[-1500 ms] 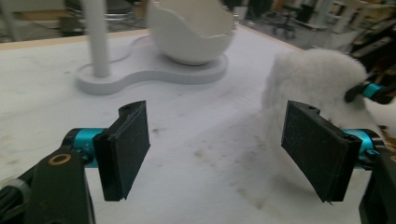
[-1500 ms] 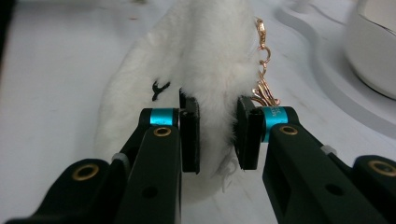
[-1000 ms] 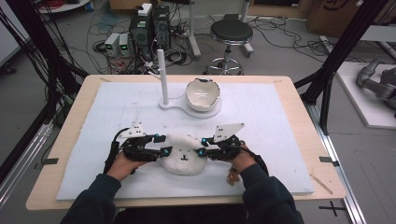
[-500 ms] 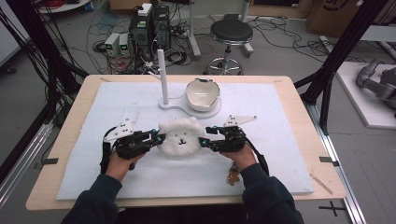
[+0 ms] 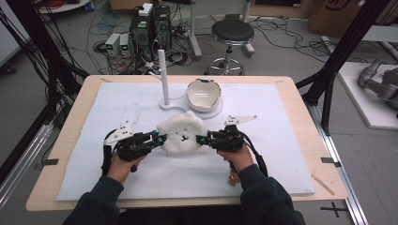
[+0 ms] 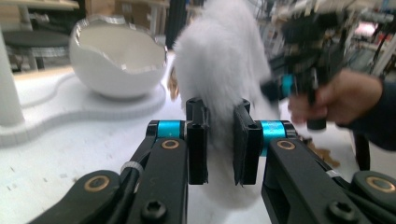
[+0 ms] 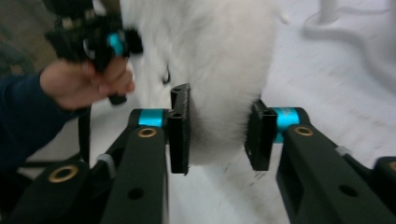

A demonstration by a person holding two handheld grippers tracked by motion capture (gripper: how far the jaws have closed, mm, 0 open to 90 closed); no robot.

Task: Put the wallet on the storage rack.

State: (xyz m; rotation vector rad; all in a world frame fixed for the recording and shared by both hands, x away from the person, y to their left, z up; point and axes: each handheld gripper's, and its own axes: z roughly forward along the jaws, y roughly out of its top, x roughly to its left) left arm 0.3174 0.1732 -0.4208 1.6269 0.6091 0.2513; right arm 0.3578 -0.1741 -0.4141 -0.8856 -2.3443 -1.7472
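A white fluffy plush (image 5: 182, 135) with a small face hangs between my two grippers above the white mat. My left gripper (image 5: 159, 139) pinches its left edge and my right gripper (image 5: 202, 138) pinches its right edge. In the left gripper view the jaws (image 6: 219, 140) are shut on the plush's fur (image 6: 224, 60). In the right gripper view the jaws (image 7: 218, 133) squeeze the plush (image 7: 215, 56), a bit wider apart. Just beyond the plush a white broken-eggshell bowl (image 5: 203, 93) sits open side up on a flat white base (image 5: 213, 112).
A white upright post (image 5: 164, 77) rises from the left end of the base. The white mat (image 5: 291, 140) covers most of the wooden table (image 5: 56, 154). A small brown object (image 5: 232, 178) lies by my right wrist. A stool (image 5: 231, 33) and computers stand beyond the table.
Both grippers have carried the plush away from the person, toward the eggshell bowl, and it now hangs nearer the base with its face to the camera.
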